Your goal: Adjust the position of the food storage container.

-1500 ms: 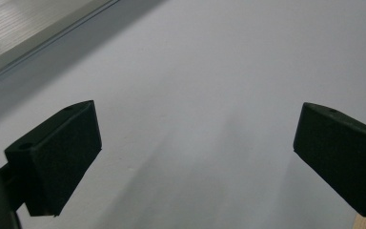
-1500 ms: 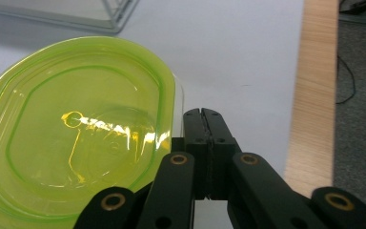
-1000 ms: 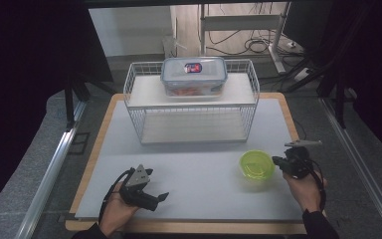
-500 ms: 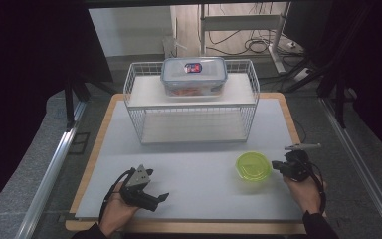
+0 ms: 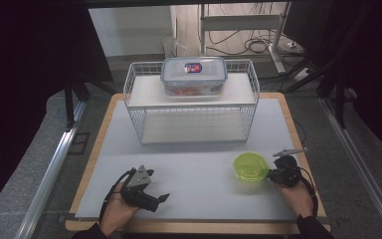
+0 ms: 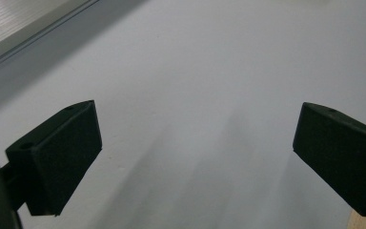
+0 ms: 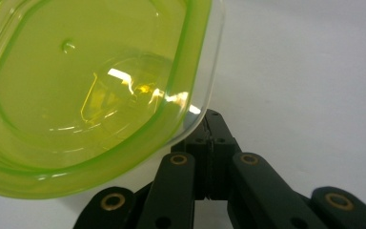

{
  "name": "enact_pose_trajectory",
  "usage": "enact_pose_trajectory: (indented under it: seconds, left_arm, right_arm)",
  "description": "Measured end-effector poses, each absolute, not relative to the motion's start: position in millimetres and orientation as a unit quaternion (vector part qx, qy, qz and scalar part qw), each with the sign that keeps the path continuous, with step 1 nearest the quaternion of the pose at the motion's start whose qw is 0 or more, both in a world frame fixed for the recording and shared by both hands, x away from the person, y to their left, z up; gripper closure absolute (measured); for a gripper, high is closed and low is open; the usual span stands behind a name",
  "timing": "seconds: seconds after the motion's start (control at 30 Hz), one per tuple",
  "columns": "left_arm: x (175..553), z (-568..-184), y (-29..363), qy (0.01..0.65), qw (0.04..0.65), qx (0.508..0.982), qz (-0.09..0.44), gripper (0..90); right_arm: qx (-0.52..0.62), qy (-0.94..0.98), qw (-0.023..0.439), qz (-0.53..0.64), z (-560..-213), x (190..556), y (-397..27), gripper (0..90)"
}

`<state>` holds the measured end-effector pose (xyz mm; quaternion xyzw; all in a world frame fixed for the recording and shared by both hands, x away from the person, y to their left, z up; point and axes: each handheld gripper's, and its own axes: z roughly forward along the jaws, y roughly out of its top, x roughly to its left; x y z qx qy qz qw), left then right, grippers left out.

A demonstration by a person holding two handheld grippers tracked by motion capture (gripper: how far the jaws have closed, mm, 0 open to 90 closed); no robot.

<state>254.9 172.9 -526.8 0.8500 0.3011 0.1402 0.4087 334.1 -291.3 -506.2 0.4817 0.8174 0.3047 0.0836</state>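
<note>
A translucent green bowl (image 5: 249,166) is at the front right of the white board, its rim pinched by my right gripper (image 5: 271,174), which reaches it from the right. In the right gripper view the bowl (image 7: 90,86) looms at the upper left. There the right gripper (image 7: 208,125) has its jaws pressed together on the bowl's edge. My left gripper (image 5: 161,199) lies at the front left, held in a hand and pointing right. In its own view the left gripper (image 6: 195,152) stands wide open over bare board, with nothing between its fingers (image 6: 57,157).
A white wire rack (image 5: 191,107) stands at the back of the board, with a clear lidded food container (image 5: 194,75) on its top shelf. The wooden table edge (image 5: 194,226) runs along the front. Dark frames and metal rails flank both sides.
My right gripper has sunk a little and shifted slightly left, with the green bowl in it. The left gripper has stayed where it was.
</note>
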Motion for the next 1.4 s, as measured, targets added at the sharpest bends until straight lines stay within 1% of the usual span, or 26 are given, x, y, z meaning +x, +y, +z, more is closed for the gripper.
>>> enact_pose_trajectory:
  seconds: [0.5, 0.93, 1.03, 1.4]
  left_arm:
    - [255.2, -527.9, 171.6, 0.3, 0.405, 0.853, 0.138, 2.5]
    - [255.5, -527.6, 172.1, 0.302, 0.404, 0.852, 0.138, 2.8]
    - [255.5, -527.6, 172.0, 0.302, 0.404, 0.852, 0.137, 2.9]
    - [255.7, -528.0, 171.7, 0.301, 0.401, 0.854, 0.136, 2.9]
  right_arm:
    - [0.45, 0.835, 0.079, 0.305, -510.2, 332.4, -261.3, 89.7]
    - [0.416, 0.853, 0.065, 0.307, -512.2, 332.5, -230.6, 89.7]
    - [0.41, 0.856, 0.055, 0.308, -512.5, 329.7, -223.5, 89.7]
    - [0.386, 0.867, 0.051, 0.311, -514.0, 326.6, -202.2, 89.7]
